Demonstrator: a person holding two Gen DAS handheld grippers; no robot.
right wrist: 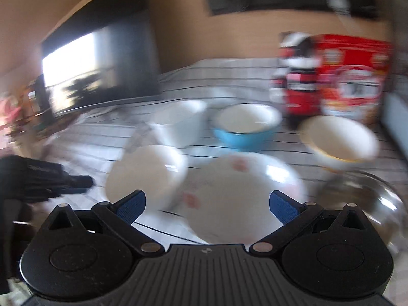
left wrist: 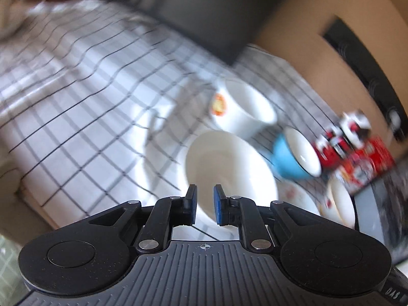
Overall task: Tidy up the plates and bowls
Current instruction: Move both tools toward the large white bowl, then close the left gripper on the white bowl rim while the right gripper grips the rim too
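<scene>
Both views motion-blurred. Left gripper (left wrist: pixel 205 205): blue-padded fingers nearly together with a narrow gap, nothing between them, so clenched on air, hovering over the near rim of a plain white round bowl (left wrist: pixel 229 168) that sits on the grid-check tablecloth (left wrist: pixel 76 102). Behind that bowl: a taller white bowl with an orange-red print on its side (left wrist: pixel 242 109), tilted in this view. To its right a blue-outside, white-inside bowl (left wrist: pixel 295 155), then a flat white plate with small red flower marks (left wrist: pixel 298 196) and a white bowl with a yellowish rim (left wrist: pixel 341 201) at the edge. Right gripper (right wrist: pixel 206 207): fingers spread wide, released, holding nothing, poised above the flower plate. Around it: the plain white bowl at left touching or overlapping the plate edge (can't tell which), the blue bowl behind, the yellow-rimmed bowl at right beside a clear glass dish (right wrist: pixel 369 204). Clutter at the back: red printed carton (right wrist: pixel 352 76), red-black-white packet (right wrist: pixel 298 76), dark monitor screen (right wrist: pixel 102 68).
</scene>
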